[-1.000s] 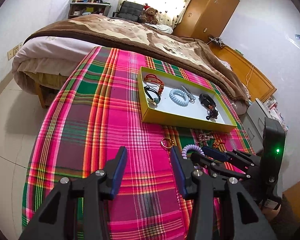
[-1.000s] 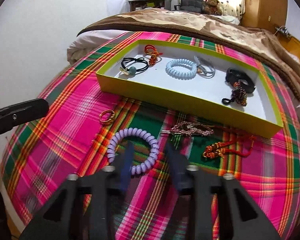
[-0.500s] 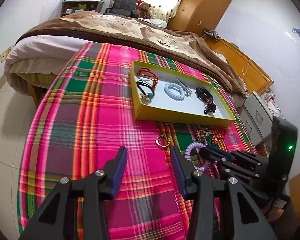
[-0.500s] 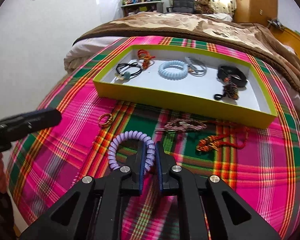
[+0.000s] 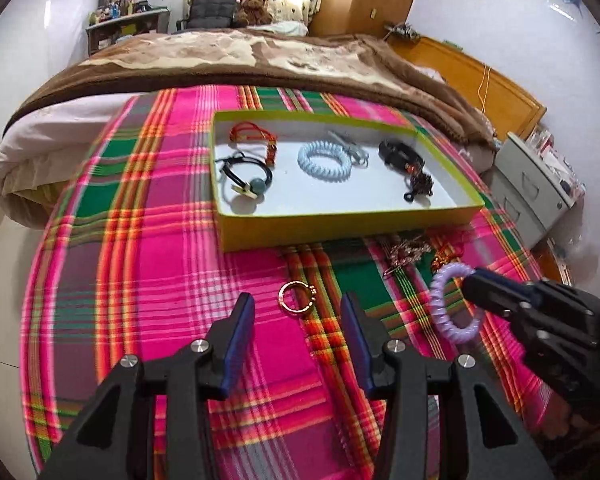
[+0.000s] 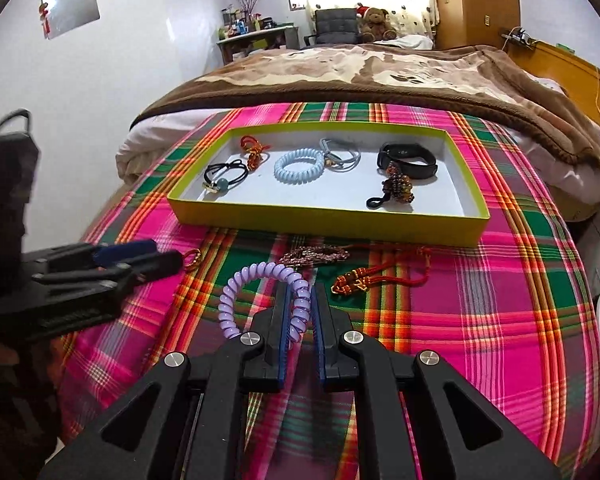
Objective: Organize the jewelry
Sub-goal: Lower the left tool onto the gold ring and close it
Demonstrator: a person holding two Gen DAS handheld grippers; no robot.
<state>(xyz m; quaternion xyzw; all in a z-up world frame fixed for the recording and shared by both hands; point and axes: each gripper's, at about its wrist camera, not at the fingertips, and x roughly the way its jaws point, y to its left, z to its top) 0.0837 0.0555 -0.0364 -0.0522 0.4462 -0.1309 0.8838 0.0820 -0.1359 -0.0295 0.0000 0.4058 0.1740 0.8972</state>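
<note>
While the left gripper (image 5: pixel 296 320) hovers with jaws wide and empty over the gold ring (image 5: pixel 296 298) on the plaid-covered counter (image 5: pixel 160 280), the right gripper (image 6: pixel 300 312) has its jaws clamped narrow on the purple coil bracelet (image 6: pixel 260 292), just in front of the yellow tray (image 6: pixel 328 224). Done well, the carry lifts the springy loop clear of the near wall and of the red cord (image 6: pixel 380 278) beside it, releasing only over bare white floor to the right of the beaded charm (image 6: pixel 396 188).
</note>
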